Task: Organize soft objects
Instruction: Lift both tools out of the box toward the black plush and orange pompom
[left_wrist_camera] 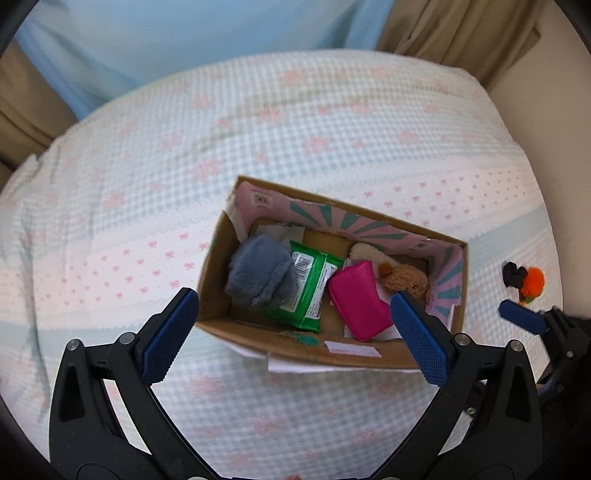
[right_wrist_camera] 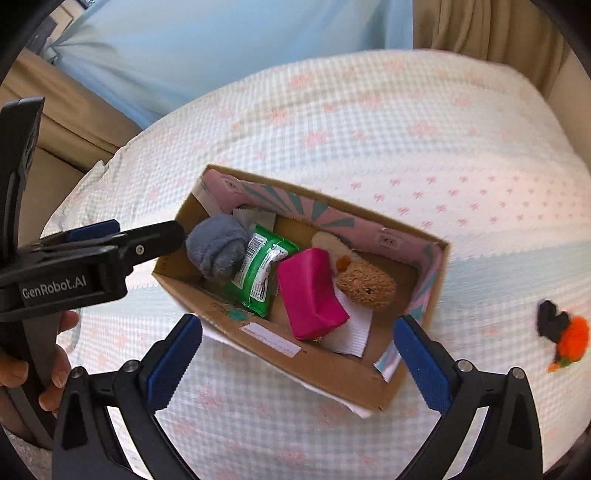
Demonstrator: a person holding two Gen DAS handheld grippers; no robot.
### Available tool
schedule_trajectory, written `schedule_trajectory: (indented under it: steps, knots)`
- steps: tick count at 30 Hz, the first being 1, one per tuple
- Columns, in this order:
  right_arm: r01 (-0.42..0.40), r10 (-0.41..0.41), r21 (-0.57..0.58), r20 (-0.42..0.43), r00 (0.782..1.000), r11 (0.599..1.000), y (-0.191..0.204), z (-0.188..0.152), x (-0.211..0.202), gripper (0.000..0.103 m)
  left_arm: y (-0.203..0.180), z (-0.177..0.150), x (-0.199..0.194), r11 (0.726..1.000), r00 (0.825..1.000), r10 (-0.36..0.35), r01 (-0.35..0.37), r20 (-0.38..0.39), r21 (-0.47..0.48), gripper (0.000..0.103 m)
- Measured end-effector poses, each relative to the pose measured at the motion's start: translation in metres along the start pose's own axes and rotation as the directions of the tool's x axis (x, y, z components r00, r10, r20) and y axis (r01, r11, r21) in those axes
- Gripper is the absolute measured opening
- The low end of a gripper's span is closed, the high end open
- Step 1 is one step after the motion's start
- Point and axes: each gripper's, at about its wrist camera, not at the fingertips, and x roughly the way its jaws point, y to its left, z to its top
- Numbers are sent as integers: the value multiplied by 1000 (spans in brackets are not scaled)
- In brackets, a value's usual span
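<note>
A cardboard box [left_wrist_camera: 325, 349] [right_wrist_camera: 325, 373] lies on the bed. In it are a grey plush roll [left_wrist_camera: 258, 271] [right_wrist_camera: 218, 245], a green wipes pack [left_wrist_camera: 308, 284] [right_wrist_camera: 260, 267], a pink pouch [left_wrist_camera: 358, 299] [right_wrist_camera: 310, 291], a brown plush animal [left_wrist_camera: 404, 278] [right_wrist_camera: 365, 284] and white cloth [right_wrist_camera: 351, 328]. My left gripper [left_wrist_camera: 295, 336] is open and empty above the box's near side. My right gripper [right_wrist_camera: 299, 362] is open and empty above the box's near wall. An orange and black soft toy [left_wrist_camera: 524, 280] [right_wrist_camera: 565, 332] lies on the bed right of the box.
The bed has a white checked cover with pink bows [left_wrist_camera: 295, 129] [right_wrist_camera: 369, 129]. Blue and beige curtains [left_wrist_camera: 184, 33] hang behind it. The left gripper's body [right_wrist_camera: 92, 254] and a hand [right_wrist_camera: 55, 365] show in the right wrist view. A right finger [left_wrist_camera: 521, 315] shows in the left view.
</note>
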Motion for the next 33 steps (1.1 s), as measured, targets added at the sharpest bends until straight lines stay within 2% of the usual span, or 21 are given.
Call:
schedule_trajectory:
  steps: [6,10,13,18,21,26,30,33]
  knots:
    - [34,-34,-2,95,995,999,6,-17,-63,103,-3,-21,-57,999,995,40,-40,96,0,103]
    - [70,-71,9,188,980,997,6,-34,-109,103,-7,-43,-95,999,985,34,-33,167,-4,103]
    - [104,-108,27,248,963,994,5,-48,-143,103,-13,-60,-124,1000,976,15,-17,216,8,103]
    - [180,-194,72,339,921,981,2,-76,-194,103,-33,-86,-170,999,950,-18,1,311,54,103]
    - [196,-227,117,384,895,974,-5,-95,-218,103,-47,-98,-191,995,933,-63,32,354,93,103]
    - [226,-293,203,420,859,953,-21,-124,-247,103,-77,-106,-203,982,921,-136,76,366,174,103]
    - [238,-337,270,425,840,933,-36,-140,-262,103,-104,-112,-204,966,909,-175,84,379,245,103]
    - [253,-372,312,425,825,916,-51,-156,-270,103,-125,-113,-196,951,907,-227,127,356,283,103]
